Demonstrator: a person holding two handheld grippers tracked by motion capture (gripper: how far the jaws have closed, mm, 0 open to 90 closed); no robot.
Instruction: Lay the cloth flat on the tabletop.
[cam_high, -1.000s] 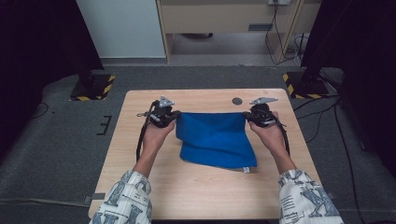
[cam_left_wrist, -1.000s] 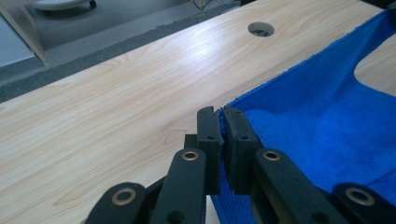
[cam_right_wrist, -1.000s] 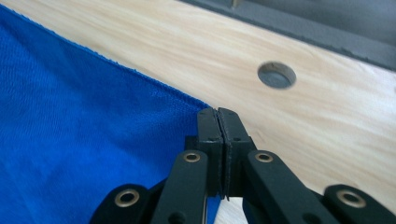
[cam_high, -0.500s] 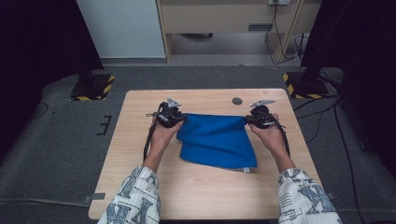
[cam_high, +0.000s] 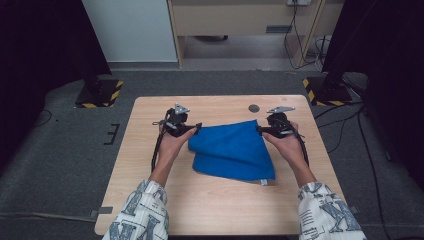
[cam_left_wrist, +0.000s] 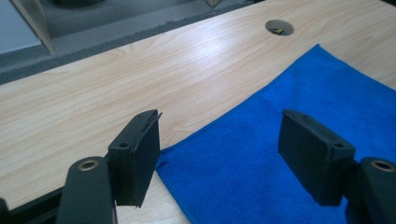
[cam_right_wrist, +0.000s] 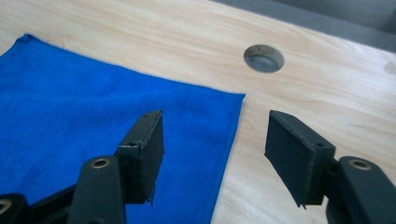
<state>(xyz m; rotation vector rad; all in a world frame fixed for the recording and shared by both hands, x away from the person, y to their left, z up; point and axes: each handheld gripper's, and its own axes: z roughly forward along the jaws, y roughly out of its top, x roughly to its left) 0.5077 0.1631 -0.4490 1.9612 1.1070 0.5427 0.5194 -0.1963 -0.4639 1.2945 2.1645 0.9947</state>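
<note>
Cloth (cam_high: 231, 150) is folded over and lying flat on the worktop (cam_high: 150, 120). Both jaws have just been opening, so my left hand-held gripper (cam_high: 192, 129) and right hand-held gripper (cam_high: 263, 131) are released at its far corners. Probably another fold left.

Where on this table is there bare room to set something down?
Bare wood lies along the table's near edge between the sleeves, and along the far edge around the round hole. The middle is crowded: the blue cloth lies between left tool and right tool.
</note>
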